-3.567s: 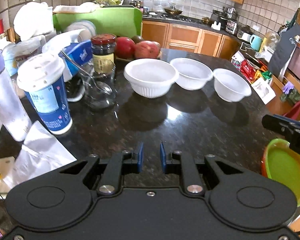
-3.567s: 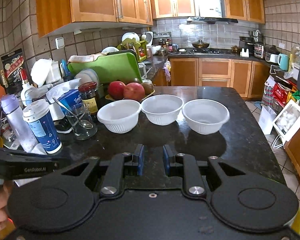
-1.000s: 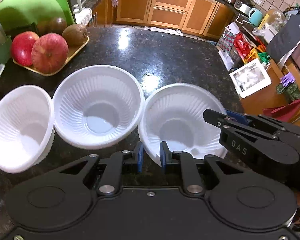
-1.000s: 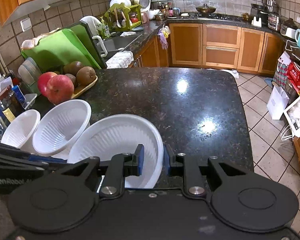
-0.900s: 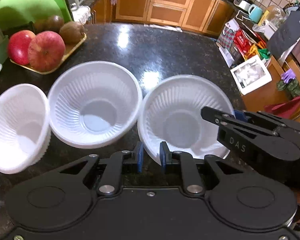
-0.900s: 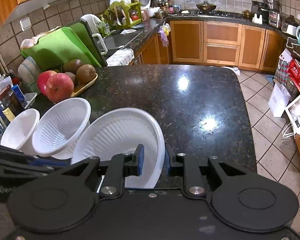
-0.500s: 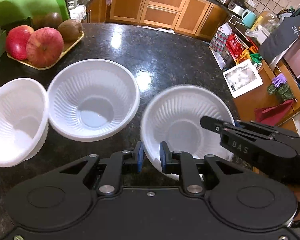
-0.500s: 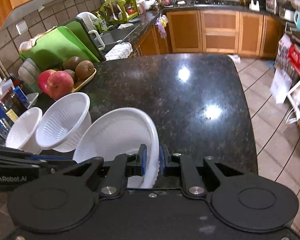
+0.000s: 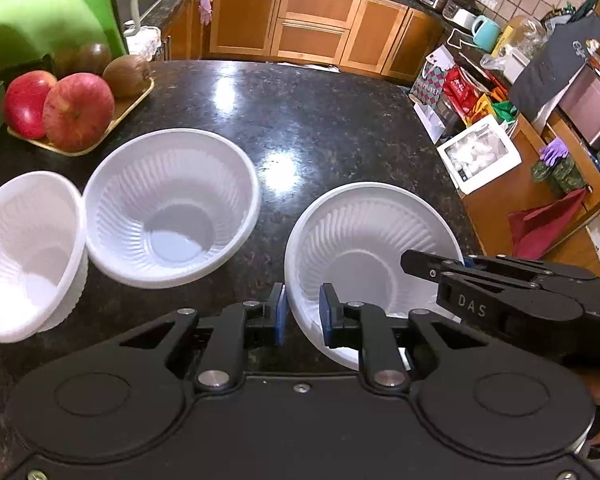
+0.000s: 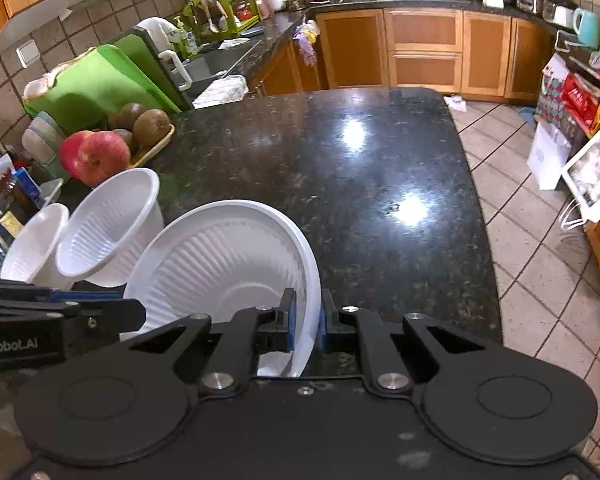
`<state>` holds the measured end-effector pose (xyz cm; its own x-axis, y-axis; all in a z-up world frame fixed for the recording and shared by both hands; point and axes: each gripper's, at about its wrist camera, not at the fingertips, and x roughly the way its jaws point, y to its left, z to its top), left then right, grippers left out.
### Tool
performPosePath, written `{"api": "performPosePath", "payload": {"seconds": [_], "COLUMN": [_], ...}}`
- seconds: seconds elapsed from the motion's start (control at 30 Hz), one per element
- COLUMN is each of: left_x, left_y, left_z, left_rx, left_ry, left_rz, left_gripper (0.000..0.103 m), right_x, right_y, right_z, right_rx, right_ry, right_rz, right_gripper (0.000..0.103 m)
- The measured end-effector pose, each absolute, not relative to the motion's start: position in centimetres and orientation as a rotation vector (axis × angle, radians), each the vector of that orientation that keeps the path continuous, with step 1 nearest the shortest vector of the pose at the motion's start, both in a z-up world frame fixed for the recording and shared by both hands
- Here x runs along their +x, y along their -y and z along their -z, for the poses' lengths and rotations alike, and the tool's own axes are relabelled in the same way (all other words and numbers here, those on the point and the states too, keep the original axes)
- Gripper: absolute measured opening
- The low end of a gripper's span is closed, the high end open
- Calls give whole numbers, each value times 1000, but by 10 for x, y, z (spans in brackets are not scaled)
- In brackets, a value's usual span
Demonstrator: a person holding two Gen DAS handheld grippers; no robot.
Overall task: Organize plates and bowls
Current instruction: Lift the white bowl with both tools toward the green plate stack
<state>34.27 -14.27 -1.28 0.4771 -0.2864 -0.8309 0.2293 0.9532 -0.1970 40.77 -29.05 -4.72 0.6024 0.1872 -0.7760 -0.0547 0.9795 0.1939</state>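
Three white ribbed plastic bowls are on the dark granite counter (image 9: pixel 320 120). The right bowl (image 9: pixel 368 256) (image 10: pixel 228 264) is tilted and lifted off the counter, apart from the middle bowl (image 9: pixel 172 204) (image 10: pixel 108 228) and the left bowl (image 9: pixel 24 252) (image 10: pixel 32 248). My right gripper (image 10: pixel 307 320) is shut on the right bowl's rim; it also shows in the left wrist view (image 9: pixel 428 264). My left gripper (image 9: pixel 302 312) straddles that bowl's near rim with its jaws slightly apart, not clamping. Its body shows in the right wrist view (image 10: pixel 60 320).
A tray of apples and kiwis (image 9: pixel 76 108) (image 10: pixel 112 148) sits at the counter's back left, with a green cutting board (image 10: pixel 96 80) behind. Jars and bottles (image 10: pixel 4 200) crowd the left edge. The counter's right edge (image 10: pixel 476 208) drops to a tiled floor.
The right gripper closed on the right bowl's rim and pulled the bowl right and toward me, tilting it and opening a gap from the middle bowl.
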Motion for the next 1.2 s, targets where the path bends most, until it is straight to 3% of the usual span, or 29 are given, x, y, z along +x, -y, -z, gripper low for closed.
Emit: {"api": "performPosePath", "payload": {"seconds": [0.57, 1.2], "left_x": [327, 207], "left_y": [127, 11], "left_z": [9, 4], "left_rx": [-67, -49], "left_ry": [-1049, -1085], "left_rz": [335, 272], "left_gripper": [27, 27], "right_x": [395, 280], "right_y": [269, 144], "right_z": [50, 36], "right_rx": [79, 48], "right_ry": [-962, -1003], "right_rz": [-174, -410], "right_gripper": [14, 17]}}
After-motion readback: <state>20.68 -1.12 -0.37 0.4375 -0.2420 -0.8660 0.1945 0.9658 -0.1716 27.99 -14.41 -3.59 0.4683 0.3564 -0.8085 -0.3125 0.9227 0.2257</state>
